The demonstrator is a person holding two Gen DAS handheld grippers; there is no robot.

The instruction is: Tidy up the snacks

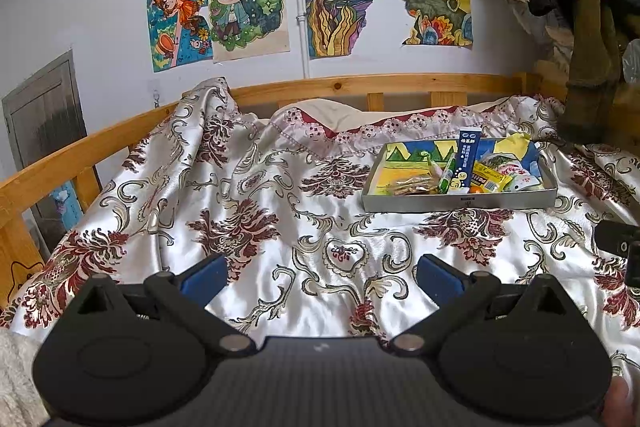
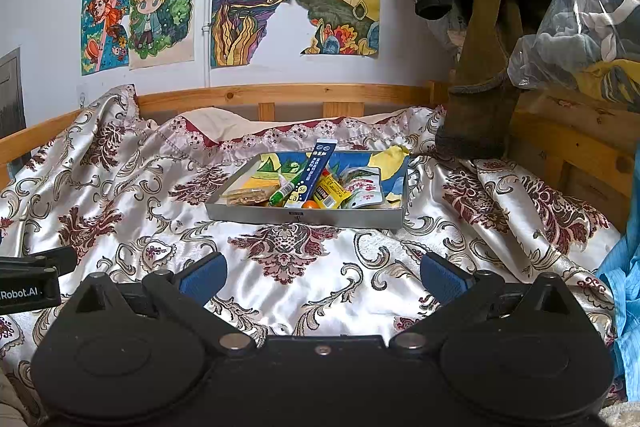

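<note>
A shallow grey tray [image 2: 304,218] sits on the patterned bedspread, lined with a colourful drawing. It holds several snacks: a tall blue box [image 2: 314,171], a green tube [image 2: 285,190], a yellow packet [image 2: 330,191], white-green pouches [image 2: 366,187], a clear bag of brown snacks [image 2: 248,195] and a small orange ball [image 2: 309,205]. The tray also shows in the left wrist view [image 1: 460,203], far right. My right gripper [image 2: 323,277] is open and empty, in front of the tray. My left gripper [image 1: 322,277] is open and empty, to the tray's left.
A wooden bed rail [image 2: 280,95] runs behind the bedspread [image 2: 132,195]. Brown boots [image 2: 480,99], dark clothes and a plastic bag [image 2: 584,15] pile up at the right. Blue cloth [image 2: 628,291] lies at the right edge. The left gripper's body [image 2: 28,281] shows at the left.
</note>
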